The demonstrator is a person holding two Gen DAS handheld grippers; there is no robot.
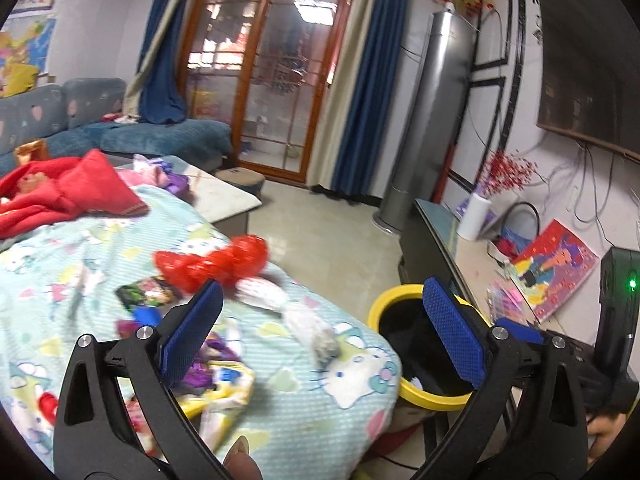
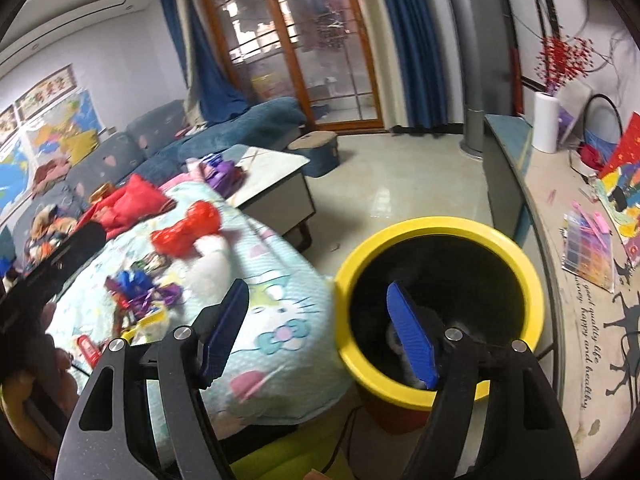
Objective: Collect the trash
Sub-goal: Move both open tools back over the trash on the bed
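Observation:
My left gripper (image 1: pixel 322 292) is open with nothing between its blue pads, above the edge of a Hello Kitty blanket (image 1: pixel 352 392). Ahead of it on the blanket lie a red crinkled plastic bag (image 1: pixel 216 264), a white crumpled tissue (image 1: pixel 308 320) and purple wrappers (image 1: pixel 208 364). A yellow-rimmed bin (image 1: pixel 378 308) stands just right of the blanket. My right gripper (image 2: pixel 316 290) is open and empty too. Its right finger hangs over the bin (image 2: pixel 440 228), where something pale grey (image 2: pixel 394 340) lies inside. The red bag (image 2: pixel 186 232), tissue (image 2: pixel 208 268) and wrappers (image 2: pixel 140 292) lie to its left.
A low table (image 2: pixel 272 168) stands past the blanket, with a round stool (image 2: pixel 316 148) behind it and a blue sofa (image 1: pixel 160 136) to the left. A long cabinet (image 2: pixel 560 240) with a paper roll (image 2: pixel 546 120) and papers runs along the right wall. Tiled floor (image 2: pixel 400 192) lies between.

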